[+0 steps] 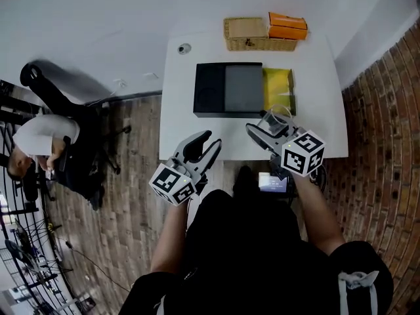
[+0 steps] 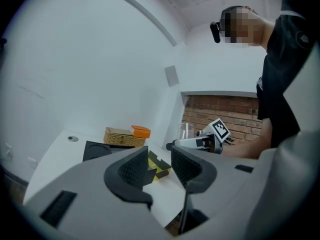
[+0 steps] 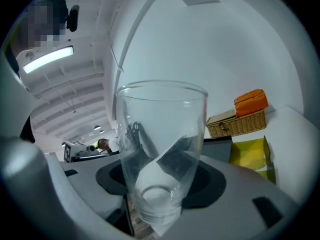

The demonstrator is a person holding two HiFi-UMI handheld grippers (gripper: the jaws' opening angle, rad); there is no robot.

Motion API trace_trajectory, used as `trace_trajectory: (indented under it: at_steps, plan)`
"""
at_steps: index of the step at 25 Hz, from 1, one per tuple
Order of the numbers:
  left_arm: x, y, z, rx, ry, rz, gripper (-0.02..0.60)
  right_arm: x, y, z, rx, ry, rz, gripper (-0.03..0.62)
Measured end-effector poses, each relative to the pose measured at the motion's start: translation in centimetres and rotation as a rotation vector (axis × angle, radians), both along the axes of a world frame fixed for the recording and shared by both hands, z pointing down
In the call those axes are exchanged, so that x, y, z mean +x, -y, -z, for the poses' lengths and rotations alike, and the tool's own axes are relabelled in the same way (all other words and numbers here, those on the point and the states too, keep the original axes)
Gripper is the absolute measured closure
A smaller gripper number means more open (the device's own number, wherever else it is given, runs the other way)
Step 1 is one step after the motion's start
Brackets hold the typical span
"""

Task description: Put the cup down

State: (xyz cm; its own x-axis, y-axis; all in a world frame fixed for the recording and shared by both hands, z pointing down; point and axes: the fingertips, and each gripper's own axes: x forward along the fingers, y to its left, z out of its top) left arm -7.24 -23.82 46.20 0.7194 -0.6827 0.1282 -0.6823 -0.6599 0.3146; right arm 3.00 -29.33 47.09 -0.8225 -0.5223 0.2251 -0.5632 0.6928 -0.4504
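- Where's the cup (image 3: 162,149)?
- In the right gripper (image 3: 161,182). It's a clear glass one, upright and empty, and the 2 dark pads pinch it low down, near its base.
- Over the table (image 1: 177,110)?
- At the near edge, towards the right side. The head view has the cup (image 1: 277,118) just in front of the yellow tray (image 1: 278,87), with the right gripper (image 1: 270,128) reaching in from the person's side. I can't tell whether its base touches the tabletop.
- And the other one?
- The left gripper (image 2: 160,166) has its jaws spread with nothing between them; you see bare tabletop and the tray's corner through the gap. In the head view the left gripper (image 1: 211,140) sits at the same near edge, to the left of the right one and apart from it.
- What else is on the table?
- 1 black box (image 1: 228,89) in the middle, touching the yellow tray's left side. At the far edge, a wicker basket (image 1: 248,35) with an orange box (image 1: 287,26) on its right end.
- Anyone around?
- 1 person (image 1: 42,140) well off to the left, on the brick-patterned floor (image 1: 131,195).
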Motion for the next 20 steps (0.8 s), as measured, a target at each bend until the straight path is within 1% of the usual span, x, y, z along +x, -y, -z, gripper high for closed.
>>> trace_trajectory:
  at_steps: [8,12,20]
  plan:
    - [-1.0,1.6,-0.2,-0.014,-0.006,-0.003,0.433,-1.9,1.5,-0.5,-0.022,-0.007,0.03,0.322]
    - [-1.7,2.5,-0.2,-0.017,-0.011,-0.037,0.433,-2.8,2.1,-0.3,-0.02,-0.016,0.007,0.322]
    - [-3.5,4.2,1.0,0.01,-0.023,-0.096,0.434,-5.1,2.9,0.8,-0.01,-0.023,-0.039,0.322]
